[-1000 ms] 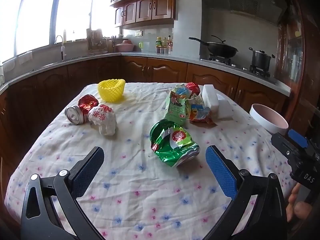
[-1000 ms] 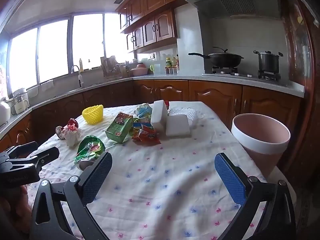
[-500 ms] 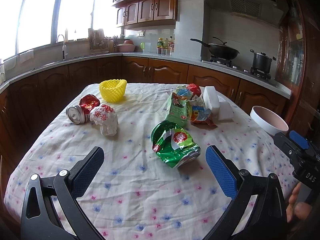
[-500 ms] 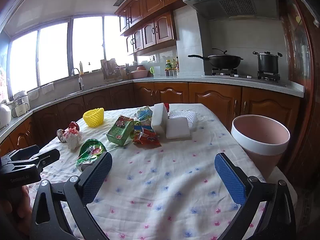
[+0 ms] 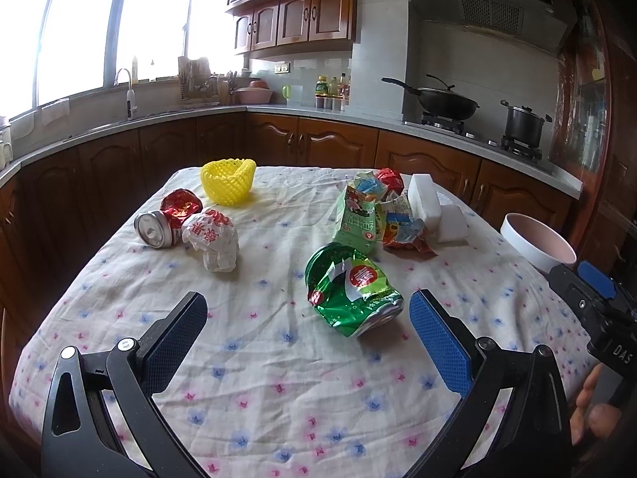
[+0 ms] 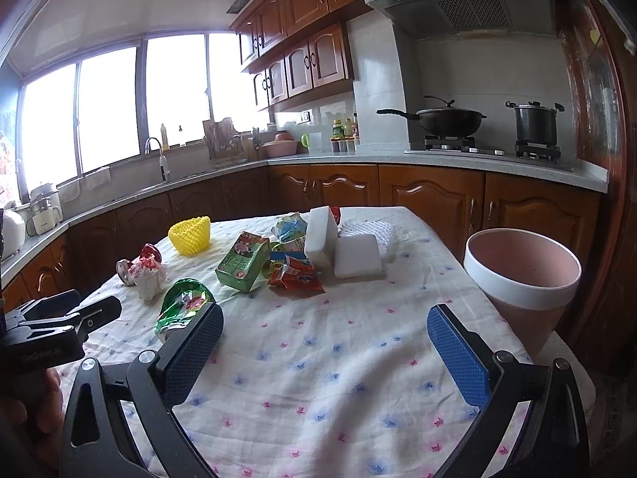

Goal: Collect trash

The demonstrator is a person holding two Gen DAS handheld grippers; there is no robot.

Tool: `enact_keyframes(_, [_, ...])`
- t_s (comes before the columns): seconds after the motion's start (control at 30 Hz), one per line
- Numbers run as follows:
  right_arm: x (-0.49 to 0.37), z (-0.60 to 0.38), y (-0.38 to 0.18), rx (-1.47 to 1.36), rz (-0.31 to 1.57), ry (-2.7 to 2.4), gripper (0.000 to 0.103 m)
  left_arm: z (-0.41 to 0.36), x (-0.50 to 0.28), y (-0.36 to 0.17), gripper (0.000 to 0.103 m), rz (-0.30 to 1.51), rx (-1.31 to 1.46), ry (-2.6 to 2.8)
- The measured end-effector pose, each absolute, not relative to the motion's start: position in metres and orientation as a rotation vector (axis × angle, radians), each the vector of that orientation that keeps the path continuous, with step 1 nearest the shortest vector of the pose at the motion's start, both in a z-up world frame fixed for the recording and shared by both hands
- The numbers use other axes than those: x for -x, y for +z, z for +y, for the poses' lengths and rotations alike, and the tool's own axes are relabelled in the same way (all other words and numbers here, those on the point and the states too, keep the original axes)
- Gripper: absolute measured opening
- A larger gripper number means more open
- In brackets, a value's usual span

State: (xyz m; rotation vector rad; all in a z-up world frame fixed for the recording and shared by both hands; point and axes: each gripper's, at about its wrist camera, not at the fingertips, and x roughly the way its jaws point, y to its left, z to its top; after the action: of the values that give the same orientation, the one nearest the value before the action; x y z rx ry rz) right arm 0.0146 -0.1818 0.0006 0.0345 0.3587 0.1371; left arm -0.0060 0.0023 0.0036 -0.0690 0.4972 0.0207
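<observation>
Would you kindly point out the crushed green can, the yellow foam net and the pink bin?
crushed green can [image 5: 350, 290], left wrist view, on its dented side.
yellow foam net [image 5: 227, 181], left wrist view, on its front wall.
pink bin [image 6: 521, 285], right wrist view, on its white rim band.

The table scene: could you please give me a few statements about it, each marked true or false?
1. Both the left tool and the right tool are open and hold nothing. True.
2. The crushed green can already lies in the pink bin. False: it lies on the tablecloth, just ahead of the left tool.
3. The yellow foam net stands at the far side of the table. True.
4. The pink bin is full of trash. False: what shows of its inside is bare.
5. The green carton stands upright. False: it lies tilted.
</observation>
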Motion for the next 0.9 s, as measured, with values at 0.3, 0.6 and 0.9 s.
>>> enact_keyframes(0.3, [-0.0156,-0.1794,0.0007,-0.036,0.356,0.143,0.103,0.0060,0.0073,0.0023,0.103,0.496,0.072,0.021])
enact_keyframes(0.6, [-0.0169,-0.1782,0.0000,-0.037,0.360,0.150,0.103,0.0096,0.0048,0.0007,0.103,0.502,0.077,0.024])
enact_keyframes(0.9, [-0.0217,-0.1783,-0.0008,-0.042,0.370,0.157,0.103,0.0135,-0.0003,0.0008,0.103,0.517,0.086,0.019])
